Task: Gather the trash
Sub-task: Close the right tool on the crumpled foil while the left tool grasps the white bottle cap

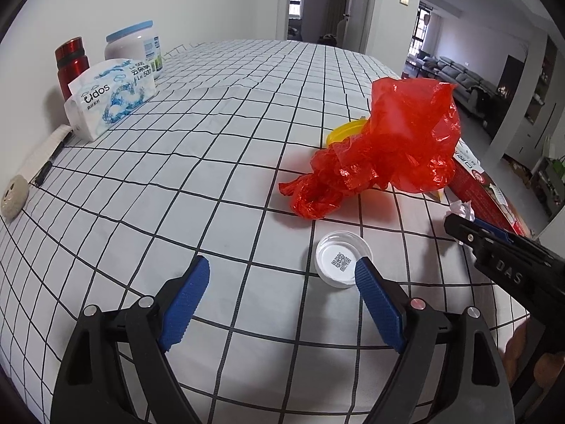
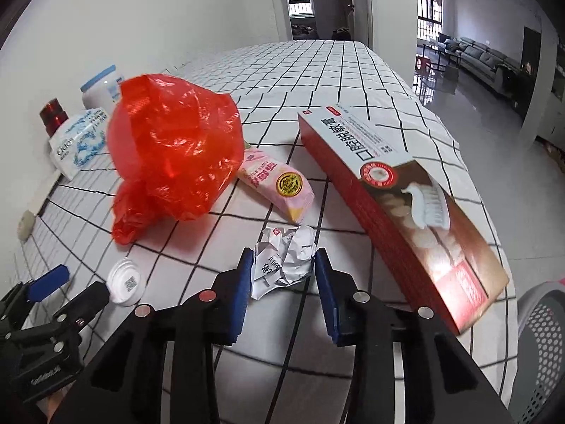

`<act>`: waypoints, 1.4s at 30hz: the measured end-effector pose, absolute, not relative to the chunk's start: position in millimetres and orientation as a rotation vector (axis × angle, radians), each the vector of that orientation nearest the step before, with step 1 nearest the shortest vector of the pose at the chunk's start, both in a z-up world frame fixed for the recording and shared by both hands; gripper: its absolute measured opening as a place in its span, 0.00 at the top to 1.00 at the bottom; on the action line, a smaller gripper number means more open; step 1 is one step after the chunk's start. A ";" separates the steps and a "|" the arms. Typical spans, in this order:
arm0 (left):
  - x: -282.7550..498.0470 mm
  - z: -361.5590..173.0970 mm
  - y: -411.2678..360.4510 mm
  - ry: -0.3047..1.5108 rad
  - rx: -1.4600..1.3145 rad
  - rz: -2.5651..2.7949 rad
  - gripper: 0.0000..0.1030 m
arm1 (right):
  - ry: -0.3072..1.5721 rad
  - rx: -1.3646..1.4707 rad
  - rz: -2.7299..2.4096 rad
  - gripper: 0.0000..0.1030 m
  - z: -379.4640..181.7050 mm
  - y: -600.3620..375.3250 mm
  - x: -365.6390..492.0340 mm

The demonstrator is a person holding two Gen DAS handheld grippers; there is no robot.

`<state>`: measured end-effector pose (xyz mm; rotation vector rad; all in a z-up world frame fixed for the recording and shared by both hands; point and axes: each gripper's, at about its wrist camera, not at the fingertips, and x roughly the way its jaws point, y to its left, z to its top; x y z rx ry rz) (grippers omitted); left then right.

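Bracketing crumpled paper (image 2: 282, 265): right tongs (image 2: 284, 272) | pink wrapper (image 2: 275, 183) right-view only

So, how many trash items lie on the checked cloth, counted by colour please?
Red: 2, plastic bag and toothpaste box
White: 2, bottle cap and crumpled paper
Pink: 1, snack wrapper
Yellow: 1, lid
Total: 6

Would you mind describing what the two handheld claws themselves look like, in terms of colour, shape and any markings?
Both are alike. The left claw has black plastic arms shaped like an open frame, with round silver pivot bolts and one reddish one. Its fingers carry blue ribbed pads. The right claw shows the same black frame, silver and red bolts, and blue pads. Raised letters "DAS" mark its side in the left wrist view. No cables or sleeves show.
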<state>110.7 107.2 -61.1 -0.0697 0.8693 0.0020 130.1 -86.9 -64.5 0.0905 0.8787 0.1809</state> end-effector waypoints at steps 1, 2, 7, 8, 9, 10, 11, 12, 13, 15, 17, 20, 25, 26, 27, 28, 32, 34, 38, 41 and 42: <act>110.1 -60.7 106.3 0.869 -0.067 0.002 0.20 | 0.875 0.099 0.183 0.66 -64.2 -88.5 126.2; 109.9 -60.6 105.4 0.870 -0.065 0.002 0.20 | 0.871 0.106 0.184 0.66 -64.2 -90.2 121.7; 111.9 -63.4 101.0 0.899 -0.079 -0.015 0.20 | 0.860 0.121 0.190 0.66 -62.3 -95.9 105.5; 112.8 -64.2 100.0 0.907 -0.085 -0.020 0.20 | 0.858 0.125 0.193 0.66 -62.2 -97.1 101.4; 113.3 -64.8 98.5 0.912 -0.088 -0.021 0.20 | 0.855 0.127 0.197 0.66 -62.1 -96.7 98.7; 114.7 -65.6 96.6 0.918 -0.089 -0.021 0.20 | 0.851 0.131 0.203 0.66 -61.8 -97.4 95.7; 115.4 -66.2 94.8 0.922 -0.088 -0.019 0.20 | 0.848 0.136 0.210 0.66 -61.8 -98.0 93.0; 116.9 -66.8 92.6 0.928 -0.085 -0.017 0.20 | 0.847 0.140 0.216 0.66 -61.1 -98.3 90.9; 117.4 -67.2 90.5 0.931 -0.085 -0.017 0.20 | 0.846 0.146 0.224 0.66 -61.0 -99.4 89.0; 119.1 -67.9 87.5 0.935 -0.083 -0.014 0.20 | 0.841 0.149 0.230 0.66 -60.7 -101.3 85.6; 121.6 -68.9 84.0 0.940 -0.077 -0.003 0.20 | 0.841 0.150 0.240 0.66 -60.4 -102.1 82.7; 124.9 -70.0 80.2 0.947 -0.063 0.010 0.21 | 0.842 0.158 0.250 0.66 -61.1 -102.8 81.0; 129.9 -70.9 73.2 0.951 -0.021 0.036 0.35 | 0.843 0.182 0.267 0.66 -61.4 -107.7 80.2; 130.0 -71.1 70.7 0.952 -0.011 0.036 0.36 | 0.844 0.184 0.269 0.66 -61.6 -107.9 80.8; 129.8 -70.3 68.9 0.948 -0.005 0.034 0.40 | 0.846 0.184 0.271 0.66 -61.7 -108.4 81.8; 129.6 -69.8 66.9 0.945 -0.001 0.027 0.46 | 0.848 0.184 0.272 0.66 -62.0 -108.0 81.9; 126.2 -68.2 63.1 0.938 -0.004 -0.010 0.62 | 0.849 0.179 0.272 0.66 -61.6 -106.3 82.1; 124.4 -67.4 64.7 0.938 -0.023 -0.032 0.62 | 0.848 0.184 0.275 0.66 -61.3 -106.8 81.6; 117.2 -63.3 66.6 0.926 -0.037 -0.037 0.62 | 0.840 0.193 0.275 0.66 -59.4 -109.9 75.2; 106.7 -56.1 62.0 0.903 -0.021 -0.035 0.62 | 0.832 0.199 0.274 0.66 -56.6 -114.0 66.7; 102.7 -53.0 59.8 0.893 -0.017 -0.037 0.62 | 0.828 0.200 0.272 0.66 -55.3 -115.6 64.2</act>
